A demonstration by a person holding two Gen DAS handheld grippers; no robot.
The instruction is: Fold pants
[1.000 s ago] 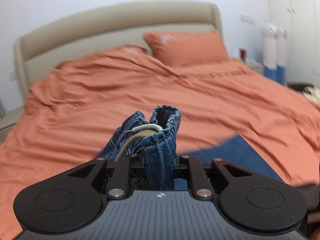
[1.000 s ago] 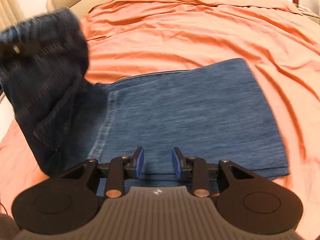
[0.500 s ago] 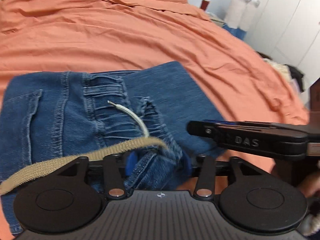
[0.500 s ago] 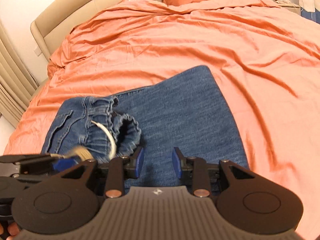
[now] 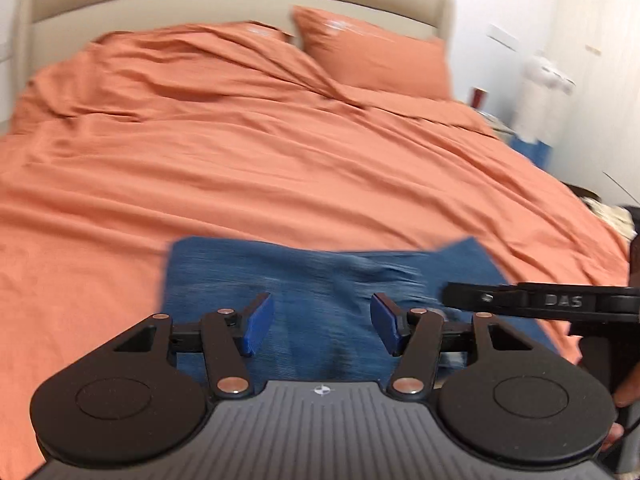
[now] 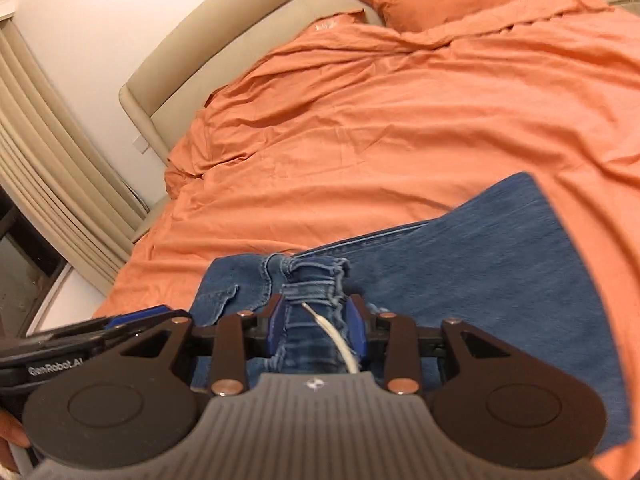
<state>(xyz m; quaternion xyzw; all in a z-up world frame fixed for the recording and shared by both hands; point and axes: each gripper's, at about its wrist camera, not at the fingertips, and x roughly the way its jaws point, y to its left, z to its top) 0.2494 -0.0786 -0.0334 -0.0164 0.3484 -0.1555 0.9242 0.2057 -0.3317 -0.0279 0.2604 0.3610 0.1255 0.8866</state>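
Blue denim pants (image 6: 472,264) lie folded on the orange bed; they also show in the left wrist view (image 5: 320,280). My right gripper (image 6: 316,330) is shut on the bunched waistband (image 6: 312,300), with a pale drawstring (image 6: 332,336) running between the pads. My left gripper (image 5: 322,324) is open and empty just above the denim, blue pads (image 5: 258,322) apart. The right gripper's black body (image 5: 540,302) crosses the left wrist view at right, and the left gripper's body (image 6: 88,344) sits at left in the right wrist view.
Orange duvet (image 5: 240,152) covers the bed, with orange pillows (image 5: 372,60) against a beige headboard (image 5: 224,4). Beige curtains (image 6: 48,160) and a window ledge stand left of the bed. A nightstand with white items (image 5: 540,96) and white wardrobes stand at right.
My left gripper has let go of the waistband, opened and tilted up toward the headboard. My right gripper has moved left onto the waistband and shut on it.
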